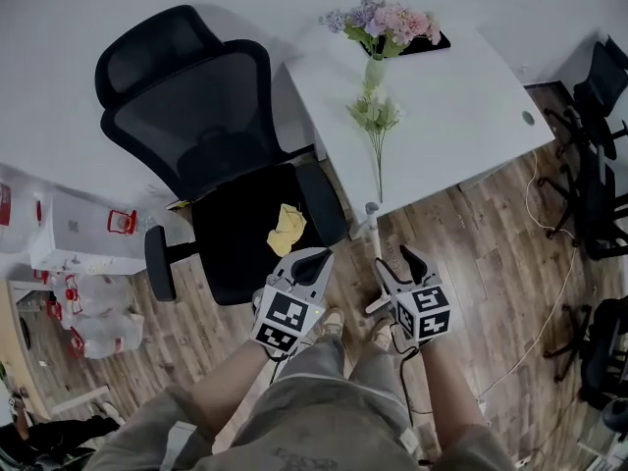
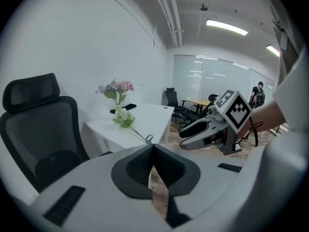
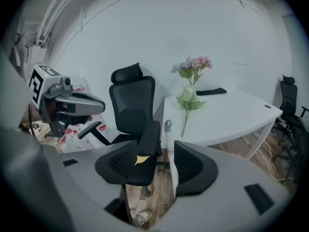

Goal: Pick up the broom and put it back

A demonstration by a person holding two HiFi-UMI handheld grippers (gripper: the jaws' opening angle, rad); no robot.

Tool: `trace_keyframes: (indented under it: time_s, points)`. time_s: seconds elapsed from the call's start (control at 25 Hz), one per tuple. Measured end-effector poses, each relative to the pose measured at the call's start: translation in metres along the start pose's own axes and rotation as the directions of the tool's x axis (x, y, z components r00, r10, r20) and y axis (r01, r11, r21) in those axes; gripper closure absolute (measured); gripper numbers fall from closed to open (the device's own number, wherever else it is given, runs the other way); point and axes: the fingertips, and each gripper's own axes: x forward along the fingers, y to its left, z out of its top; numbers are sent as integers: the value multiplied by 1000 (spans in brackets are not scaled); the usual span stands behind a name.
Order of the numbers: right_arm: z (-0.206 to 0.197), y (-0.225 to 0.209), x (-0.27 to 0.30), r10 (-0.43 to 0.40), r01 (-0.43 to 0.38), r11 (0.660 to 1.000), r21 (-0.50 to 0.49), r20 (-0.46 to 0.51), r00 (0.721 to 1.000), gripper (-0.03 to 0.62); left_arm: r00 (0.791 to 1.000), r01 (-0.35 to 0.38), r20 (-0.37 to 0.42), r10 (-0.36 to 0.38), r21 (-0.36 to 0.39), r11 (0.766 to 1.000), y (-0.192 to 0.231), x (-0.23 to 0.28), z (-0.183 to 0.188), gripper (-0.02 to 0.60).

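Observation:
The broom shows only as a white handle (image 1: 374,243), topped by a hanging loop, standing upright against the white desk's corner. Its head is hidden. My right gripper (image 1: 392,261) is open around the handle. In the right gripper view the handle (image 3: 170,151) rises between the jaws of the right gripper (image 3: 161,149), close to the right-hand pad; I cannot tell whether it touches. My left gripper (image 1: 319,255) hangs a little left of the handle, shut with nothing in it. In the left gripper view its tips (image 2: 153,146) meet, and the handle's loop (image 2: 148,139) peeks just beyond them.
A black office chair (image 1: 211,145) with a yellow cloth (image 1: 287,229) on its seat stands left of the handle. The white desk (image 1: 461,106) bears a vase of flowers (image 1: 378,27). White boxes (image 1: 78,234) sit far left; cables (image 1: 549,292) and more chairs (image 1: 599,165) are at the right.

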Motion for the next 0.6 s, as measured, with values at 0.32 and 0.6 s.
trace_keyframes:
  time_s: [0.32,0.6]
  points:
    - [-64,-27,66,20,-15,999,44,-114,993,359,994,-22,-108,15,-61,998,12,34,-41,565]
    - [-92,-45,105,48,-42,998,41,-152,987,359,982,-70,-183,51,-102,992,13,63,-82,565]
